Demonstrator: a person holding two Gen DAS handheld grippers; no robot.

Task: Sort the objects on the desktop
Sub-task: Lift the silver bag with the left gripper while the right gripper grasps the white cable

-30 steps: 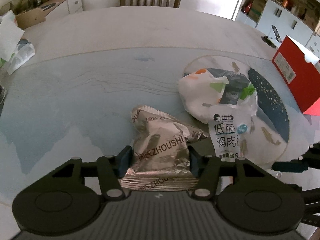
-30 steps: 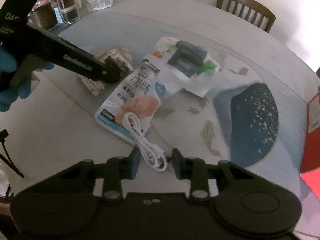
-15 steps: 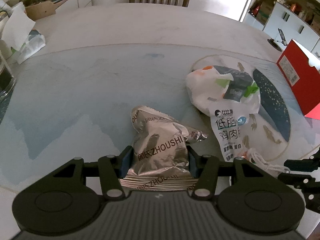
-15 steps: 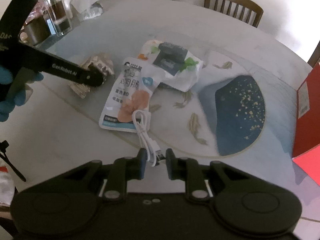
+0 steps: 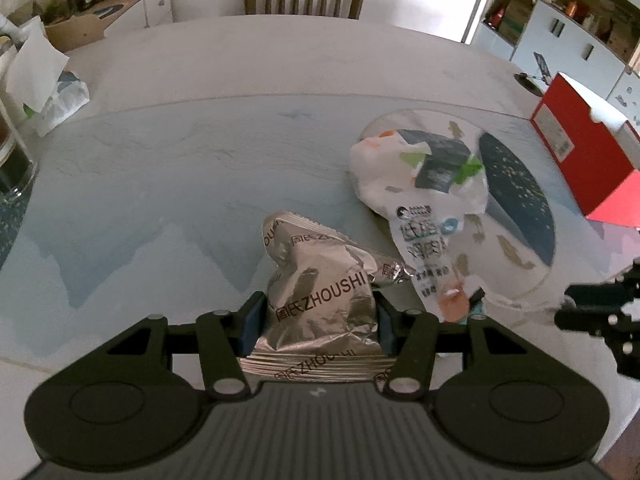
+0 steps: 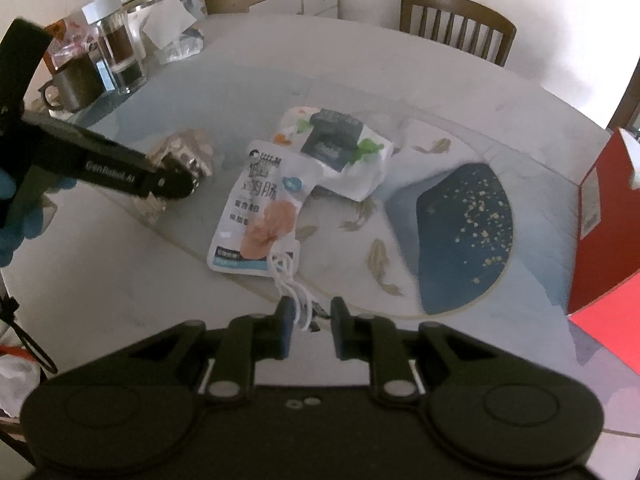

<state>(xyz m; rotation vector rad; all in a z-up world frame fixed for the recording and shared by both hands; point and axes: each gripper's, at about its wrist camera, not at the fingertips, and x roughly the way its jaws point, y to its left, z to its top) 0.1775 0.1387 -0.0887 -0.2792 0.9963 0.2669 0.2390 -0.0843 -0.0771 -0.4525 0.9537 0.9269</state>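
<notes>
A: Left tool [image 5: 318,322]: state and load?

B: Clamped across the lower part of the silver snack bag [image 5: 320,300]; the bag's long axis runs forward from the fingers, its top over the desk [image 5: 200,92].

A: Right tool [image 6: 309,320]?

B: Nearly together, gripping the near end of the white cable [image 6: 289,280]. The cable trails away toward the white sausage pouch [image 6: 260,216] on the round mat [image 6: 460,216], its far loop lying on the pouch's corner; a lift may drag it.
</notes>
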